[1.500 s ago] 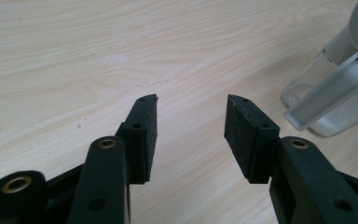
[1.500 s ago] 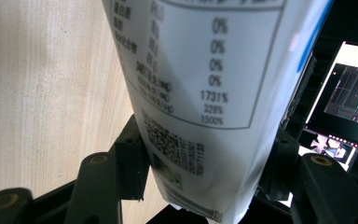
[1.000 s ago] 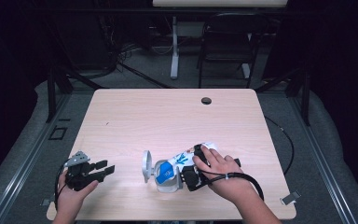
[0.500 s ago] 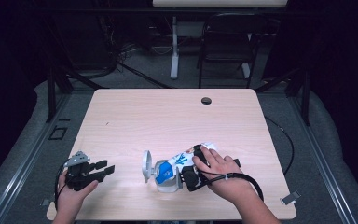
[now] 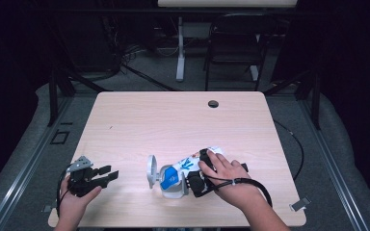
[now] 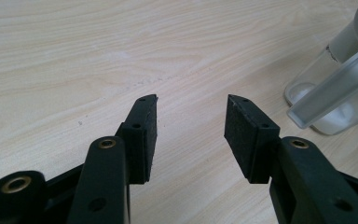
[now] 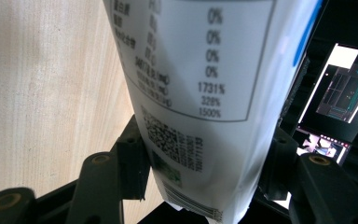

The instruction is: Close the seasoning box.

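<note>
The right gripper [image 5: 192,182] has its jaws closed on a white pouch [image 5: 192,162] with blue print, and in the right gripper view both pads press against the sides of that pouch [image 7: 200,93], whose label shows a table of percentages and a printed code. In the high view the pouch lies tilted over a clear plastic container [image 5: 169,182] near the front edge of the table [image 5: 173,120], its blue end at the container's mouth, while the round lid [image 5: 151,171] stands open on the side toward the left gripper [image 5: 107,175]. That gripper rests well apart from the container, jaws wide and holding nothing; its own view shows bare wood between the pads and the container [image 6: 328,100] off to one side. My reading is that the pour is under way or about to start: the pouch is gripped and brought to the opening, but emptying it, setting it down and closing the lid appear to be left. Whether the pouch is already torn open, and whether anything has gone into the container, I cannot tell (the hand covers the pouch's far end, and the container's inside is too small and blurred to read).
</note>
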`<state>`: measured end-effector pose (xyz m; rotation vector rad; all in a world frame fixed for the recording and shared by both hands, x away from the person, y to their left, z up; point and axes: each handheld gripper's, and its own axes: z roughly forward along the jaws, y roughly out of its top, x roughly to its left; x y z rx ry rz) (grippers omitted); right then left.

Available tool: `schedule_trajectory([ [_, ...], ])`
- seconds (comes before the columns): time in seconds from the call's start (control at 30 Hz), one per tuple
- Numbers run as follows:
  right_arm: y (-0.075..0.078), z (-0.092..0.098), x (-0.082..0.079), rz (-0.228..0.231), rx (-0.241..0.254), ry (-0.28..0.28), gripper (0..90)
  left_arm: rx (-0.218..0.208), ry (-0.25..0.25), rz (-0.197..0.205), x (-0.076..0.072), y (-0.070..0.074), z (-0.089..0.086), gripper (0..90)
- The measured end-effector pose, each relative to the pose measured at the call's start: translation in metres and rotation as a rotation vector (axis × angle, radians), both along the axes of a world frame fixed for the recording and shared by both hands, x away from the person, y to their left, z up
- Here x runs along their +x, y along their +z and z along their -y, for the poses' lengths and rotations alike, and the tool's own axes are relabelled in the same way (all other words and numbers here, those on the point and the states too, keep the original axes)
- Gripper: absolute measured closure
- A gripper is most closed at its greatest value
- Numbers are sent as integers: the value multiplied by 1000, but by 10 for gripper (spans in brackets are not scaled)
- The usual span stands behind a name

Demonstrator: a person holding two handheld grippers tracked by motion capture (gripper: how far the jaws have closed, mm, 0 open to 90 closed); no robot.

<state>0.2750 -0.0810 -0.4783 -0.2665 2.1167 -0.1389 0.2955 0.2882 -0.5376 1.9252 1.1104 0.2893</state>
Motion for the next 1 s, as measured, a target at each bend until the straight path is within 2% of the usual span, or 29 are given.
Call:
schedule_trajectory([
  [0.3,-2,0,1,-2,12,10,466,-1,-3,-2,1,0,-1,545],
  [0.57,-1,-1,0,7,-2,14,467,-1,-2,-2,1,-1,-1,543],
  [0.6,1,-2,-1,20,-25,8,467,0,-2,-2,1,-1,-1,543],
  [0.63,0,-1,-1,10,-13,10,467,1,-2,-2,1,-1,-1,543],
  [0.83,0,-2,0,16,-18,9,467,3,-2,-1,1,0,-2,543],
  [0.9,-2,-2,0,12,-2,12,468,1,-2,-2,1,0,-2,542],
  [1.0,-2,-2,0,14,-2,14,469,2,-3,-1,1,0,-2,541],
])
